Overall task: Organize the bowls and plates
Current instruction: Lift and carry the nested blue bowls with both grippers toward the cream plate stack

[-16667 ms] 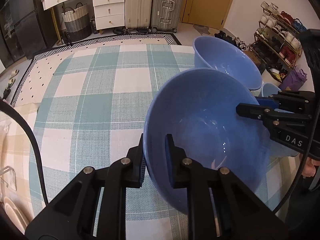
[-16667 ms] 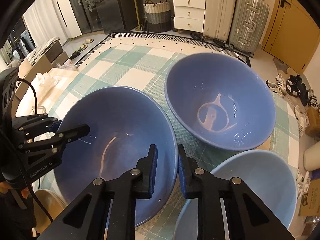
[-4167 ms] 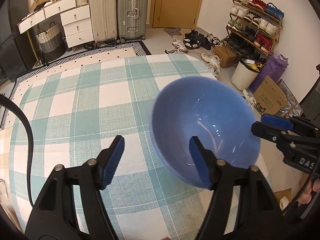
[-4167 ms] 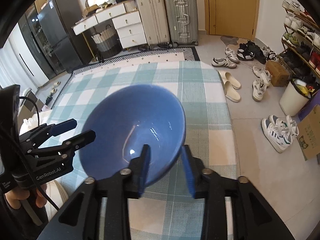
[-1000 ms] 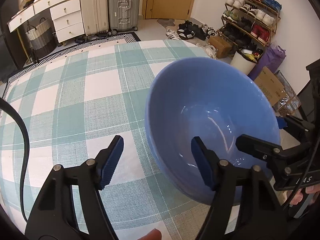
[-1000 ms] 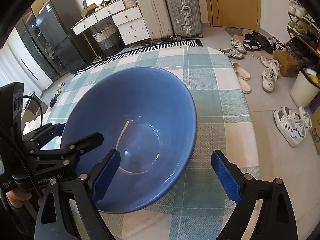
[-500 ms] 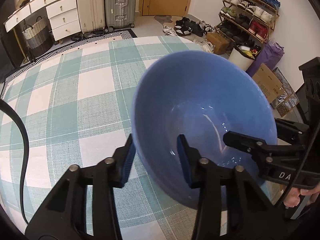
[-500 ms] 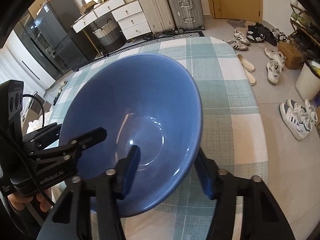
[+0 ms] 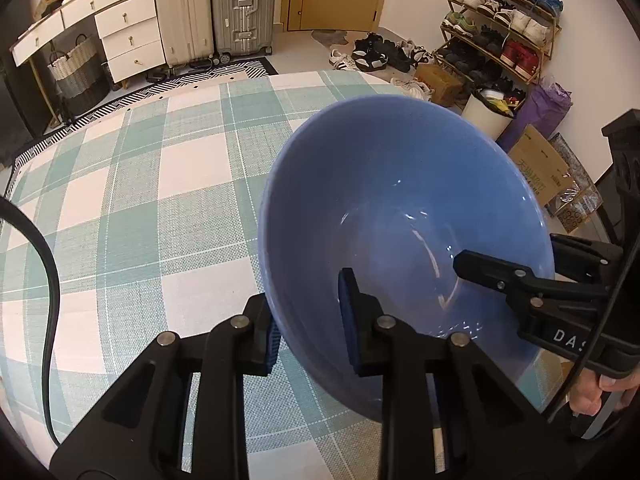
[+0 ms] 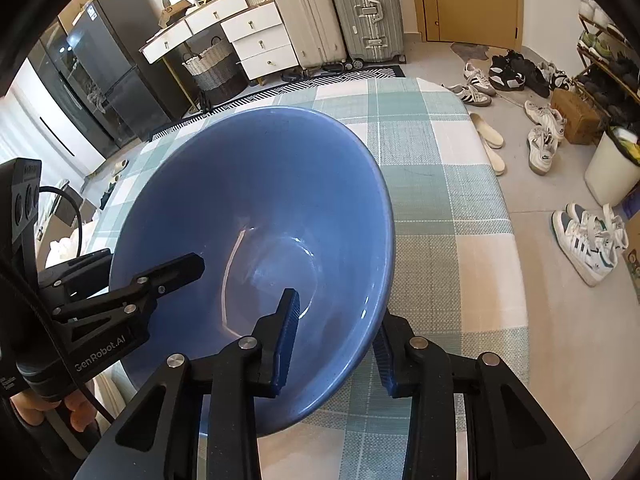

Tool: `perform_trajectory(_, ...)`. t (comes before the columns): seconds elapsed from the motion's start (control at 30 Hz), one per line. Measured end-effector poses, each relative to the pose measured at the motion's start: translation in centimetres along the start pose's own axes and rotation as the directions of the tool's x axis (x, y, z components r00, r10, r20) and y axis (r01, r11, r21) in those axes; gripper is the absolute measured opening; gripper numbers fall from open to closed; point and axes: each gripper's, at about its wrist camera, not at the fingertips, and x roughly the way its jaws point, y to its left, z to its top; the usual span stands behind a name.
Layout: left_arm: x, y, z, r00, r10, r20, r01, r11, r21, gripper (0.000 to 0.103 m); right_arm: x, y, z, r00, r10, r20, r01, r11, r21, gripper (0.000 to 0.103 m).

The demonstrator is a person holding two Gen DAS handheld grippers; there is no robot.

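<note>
Right now your left gripper (image 9: 310, 320) straddles the near-left rim of the blue bowl (image 9: 392, 200), one pad inside the wall and one outside, and its jaws are closing on that wall. The outer pad (image 9: 271, 338) is mostly hidden behind the bowl's rim, so you cannot see how firmly it presses. Your right gripper (image 10: 334, 340) does the same at the bowl's near-right rim: inner pad (image 10: 289, 332) against the inside wall, outer one tucked under the rim and half hidden, jaws closing with the wall between them. Each gripper also shows in the other's view, reaching over the opposite rim, with fingers of the holding hand (image 9: 596, 398) cut off at the picture's edge.

The bowl sits tilted over the green-and-white checked tablecloth (image 9: 140, 200), near the table's right edge; whether its base touches the cloth is hidden by the bowl itself. A black cable (image 9: 50, 280) curves across the left of the cloth.

Farther out, two suitcases (image 9: 212, 8) stand by a white drawer unit (image 9: 124, 36), a woven basket (image 9: 78, 68) beside it. To the right, a shoe rack (image 9: 504, 36) and loose shoes (image 10: 588, 240) on the floor, small and distorted.
</note>
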Motion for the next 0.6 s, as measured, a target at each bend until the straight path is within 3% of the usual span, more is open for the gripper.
perform_trajectory(0.17,-0.3,0.0,-0.3,1.000,0.016,0.001,-0.016,1.000,0.013,0.017,-0.1,0.2,-0.1,1.000,-0.023,0.004,0.023,1.000,-0.013,0.028)
perform_trajectory(0.6,-2.0,0.3,-0.7,0.999,0.045,0.030,-0.045,0.999,0.020,0.017,-1.0,1.0,-0.2,1.000,-0.020,0.009,0.020,1.000,-0.019,0.023)
